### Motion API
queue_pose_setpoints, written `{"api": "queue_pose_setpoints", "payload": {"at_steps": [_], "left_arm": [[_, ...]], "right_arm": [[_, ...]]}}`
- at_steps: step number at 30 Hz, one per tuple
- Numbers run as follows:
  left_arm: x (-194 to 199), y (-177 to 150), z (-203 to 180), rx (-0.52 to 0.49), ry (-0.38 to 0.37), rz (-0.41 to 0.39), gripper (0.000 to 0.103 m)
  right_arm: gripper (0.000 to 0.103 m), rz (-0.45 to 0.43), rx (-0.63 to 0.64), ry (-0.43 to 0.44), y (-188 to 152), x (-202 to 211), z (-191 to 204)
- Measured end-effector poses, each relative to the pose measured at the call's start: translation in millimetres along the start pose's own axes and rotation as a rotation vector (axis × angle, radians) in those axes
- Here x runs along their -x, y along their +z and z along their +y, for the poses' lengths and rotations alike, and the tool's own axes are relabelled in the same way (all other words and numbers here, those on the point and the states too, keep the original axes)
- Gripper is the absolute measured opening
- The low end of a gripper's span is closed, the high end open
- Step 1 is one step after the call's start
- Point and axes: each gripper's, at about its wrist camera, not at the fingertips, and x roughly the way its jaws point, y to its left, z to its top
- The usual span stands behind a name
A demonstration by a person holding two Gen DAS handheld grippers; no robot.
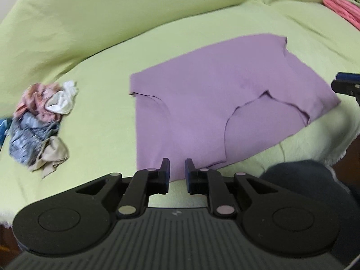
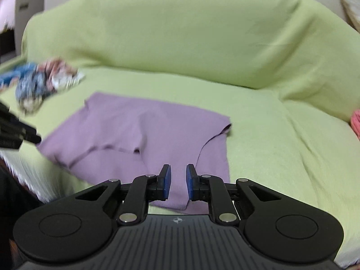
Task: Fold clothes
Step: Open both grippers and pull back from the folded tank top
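A lilac garment (image 1: 202, 103) lies spread flat on the green-covered sofa seat, its near parts folded over. It also shows in the right wrist view (image 2: 139, 135). My left gripper (image 1: 177, 168) is open and empty, hovering just above the garment's near edge. My right gripper (image 2: 178, 175) is open and empty above the garment's near right part. The right gripper's tip (image 1: 346, 85) shows at the right edge of the left wrist view, beside the garment's right corner. The left gripper (image 2: 15, 132) shows at the left edge of the right wrist view.
A heap of crumpled small clothes (image 1: 42, 121) lies on the seat to the left, also in the right wrist view (image 2: 42, 81). A pink item (image 1: 342, 9) sits at the far right. The sofa back (image 2: 180, 33) rises behind. A dark shape (image 1: 303, 180) lies at the seat's front edge.
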Motion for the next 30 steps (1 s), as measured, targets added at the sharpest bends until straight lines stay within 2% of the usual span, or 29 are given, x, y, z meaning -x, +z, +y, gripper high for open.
{"api": "queue_pose_setpoints", "payload": {"at_steps": [2, 7, 8, 16, 21, 26, 30], "left_arm": [[11.8, 0.6, 2.0, 0.031, 0.005, -0.007, 0.019], [34.1, 0.0, 6.2, 0.059, 0.015, -0.037, 0.020], [37.0, -0.6, 6.4, 0.061, 0.016, -0.043, 0.020], [26.8, 0.7, 10.3, 0.073, -0.014, -0.044, 0.022], [-4.4, 1.4, 20.2, 0.085, -0.093, -0.049, 0.024], [-47.7, 6.7, 55.5, 0.074, -0.183, -0.119, 0.024], [-92.7, 38.5, 102.0, -0.064, -0.264, -0.226, 0.023]], "right_arm": [[0.019, -0.023, -0.033, 0.004, 0.7, 12.4, -2.5], [0.019, -0.071, -0.075, 0.004, 8.7, 31.9, 0.1], [0.022, -0.077, -0.080, 0.005, 9.8, 34.8, 1.0], [0.023, -0.064, -0.120, 0.004, 22.5, 35.0, 2.8], [0.034, -0.029, -0.171, 0.022, 32.0, 6.3, 5.9], [0.034, 0.018, -0.189, 0.036, 33.7, -51.3, 10.1], [0.034, -0.014, -0.137, 0.009, 48.9, -105.4, 19.0]]}}
